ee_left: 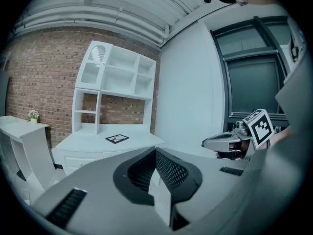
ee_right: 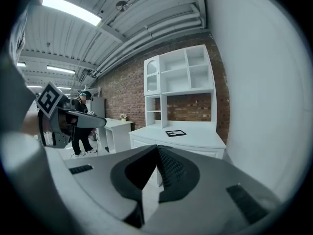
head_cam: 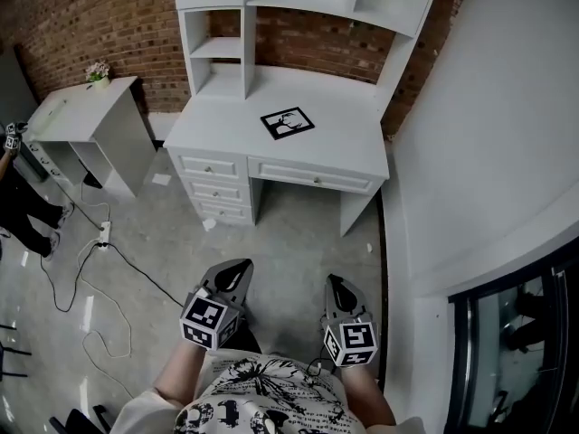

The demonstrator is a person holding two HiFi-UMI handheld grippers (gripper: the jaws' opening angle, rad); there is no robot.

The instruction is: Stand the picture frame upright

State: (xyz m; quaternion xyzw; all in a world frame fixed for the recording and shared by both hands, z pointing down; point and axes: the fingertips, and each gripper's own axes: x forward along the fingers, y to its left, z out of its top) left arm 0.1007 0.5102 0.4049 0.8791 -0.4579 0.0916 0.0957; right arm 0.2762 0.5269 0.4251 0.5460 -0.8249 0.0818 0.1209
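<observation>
White bench [head_cam: 317, 156] carries the picture frame [head_cam: 288, 122], which lies flat near its middle. The left claw [head_cam: 241, 268] and the right claw [head_cam: 336, 283] are both closed on nothing, well short of it. Only the head view shows a cable [head_cam: 90, 269] across the floor.

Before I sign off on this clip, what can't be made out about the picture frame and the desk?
Picture frame: its back and any stand, hidden in every view because it lies flat on the desk.
Its image: too small in both tool views; only a dark branching shape in the head view.
Hutch top: cut off by the head view's upper edge.
Drawers: shut, so contents are hidden.
</observation>
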